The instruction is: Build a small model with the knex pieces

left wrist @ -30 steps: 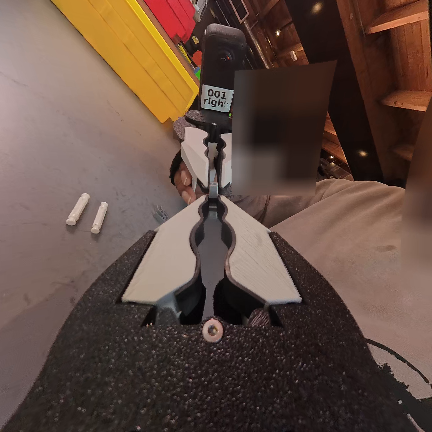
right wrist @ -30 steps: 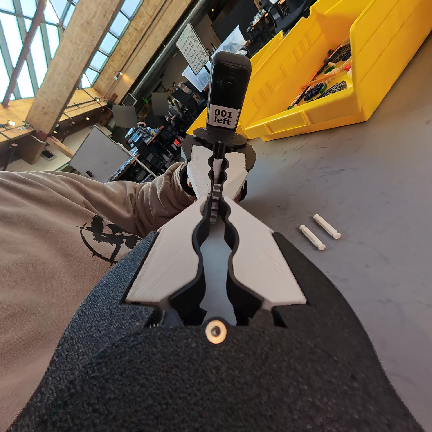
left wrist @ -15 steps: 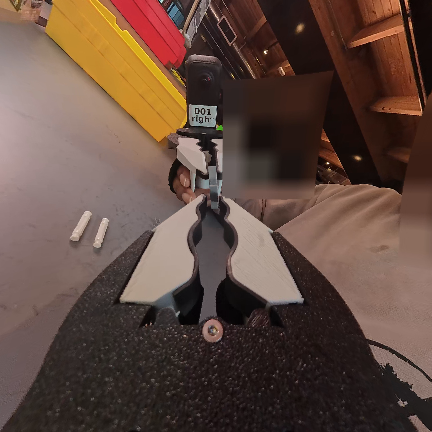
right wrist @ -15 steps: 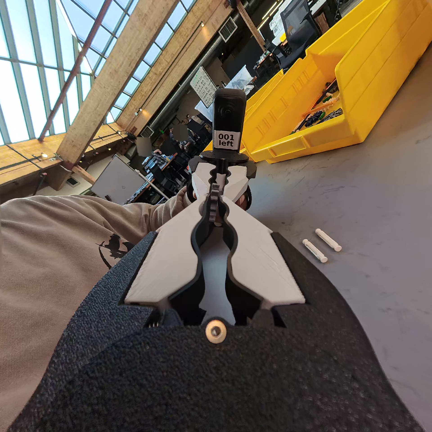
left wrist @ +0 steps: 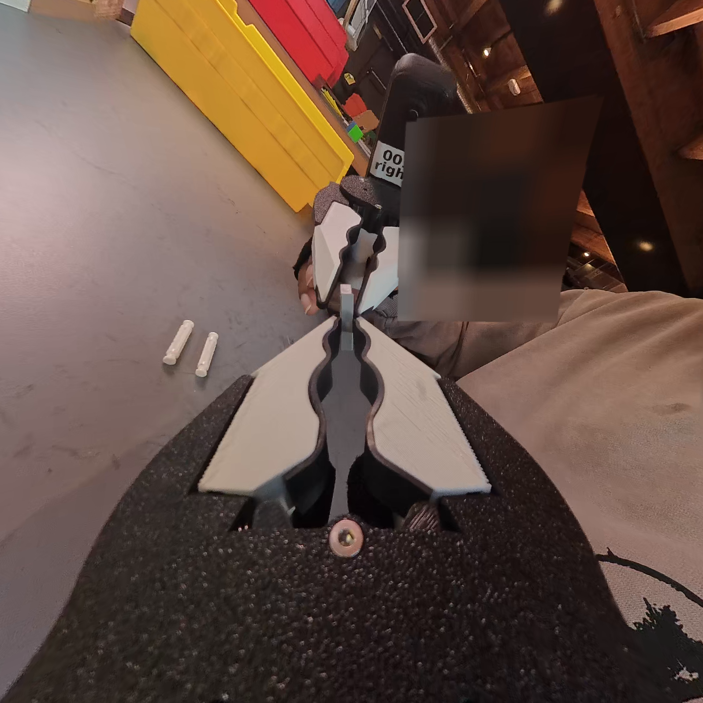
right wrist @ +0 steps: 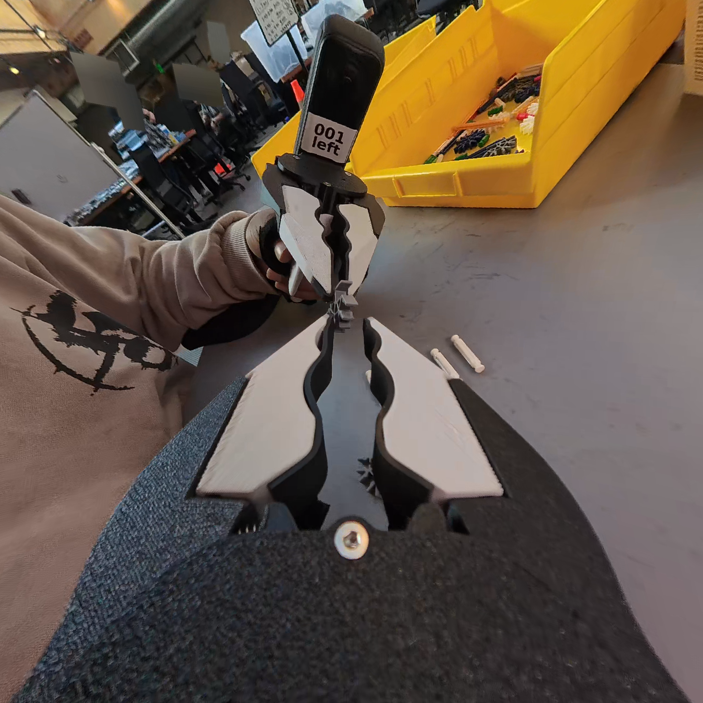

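Tipped down toward the grey table [right wrist: 551,304] since a second ago, with the overhead beams and skylights gone from the right wrist view and desks and chairs in their place. Loosened too: right gripper [right wrist: 347,323] with its jaws now slightly parted, a thin gap on either side of the grey toothed piece [right wrist: 344,310] that sat pinched between them before.

Seen along the far side of the table: a large yellow bin [right wrist: 456,186] with a scatter of small coloured building parts inside, and, in the left wrist view, a yellow bin [left wrist: 247,99] with a red bin [left wrist: 304,38] behind it. Seen at the near edge: a beige sweatshirt sleeve [right wrist: 171,266] ending in a hand [right wrist: 283,279] wrapped round the handle of the left gripper [left wrist: 346,323].

Held tip to tip above the table, both grippers facing each other. Clamped tight in the left jaws: one end of the grey toothed piece, its other end reaching in between the parted right jaws; cannot tell whether touching them.

Lying flat on the table, side by side and well clear of both grippers: two white rods [left wrist: 178,342] [left wrist: 206,353]. Visible through the gap in the right jaws, on the table below: a small black snowflake-shaped connector [right wrist: 367,477].
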Motion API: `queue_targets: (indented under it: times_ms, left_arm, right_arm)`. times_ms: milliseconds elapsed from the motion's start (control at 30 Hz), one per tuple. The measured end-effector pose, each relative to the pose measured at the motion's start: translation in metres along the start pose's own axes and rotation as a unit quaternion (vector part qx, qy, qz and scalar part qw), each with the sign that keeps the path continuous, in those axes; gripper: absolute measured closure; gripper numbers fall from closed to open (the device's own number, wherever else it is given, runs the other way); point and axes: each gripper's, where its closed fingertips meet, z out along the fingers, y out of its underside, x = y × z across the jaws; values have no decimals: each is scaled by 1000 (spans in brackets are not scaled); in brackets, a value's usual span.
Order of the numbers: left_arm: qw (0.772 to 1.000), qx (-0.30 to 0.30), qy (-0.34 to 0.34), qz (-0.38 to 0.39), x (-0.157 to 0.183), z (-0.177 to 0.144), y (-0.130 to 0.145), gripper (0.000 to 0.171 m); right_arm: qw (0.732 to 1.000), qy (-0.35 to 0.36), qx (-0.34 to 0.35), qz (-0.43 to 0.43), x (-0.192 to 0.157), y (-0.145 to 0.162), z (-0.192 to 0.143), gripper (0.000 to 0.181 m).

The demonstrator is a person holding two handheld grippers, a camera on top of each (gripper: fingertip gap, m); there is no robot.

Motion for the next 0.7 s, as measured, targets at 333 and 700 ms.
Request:
queue_targets:
  times_ms: [333, 700]
  left_arm:
    - [1000, -21, 5, 11, 2, 5, 8, 166]
    - [999, -22, -9, 30, -1, 6, 8, 165]
  right_arm:
    - [999, 0, -16, -40, -6, 4, 2, 173]
    - [1000, -14, -11, -19, -7, 3, 1, 177]
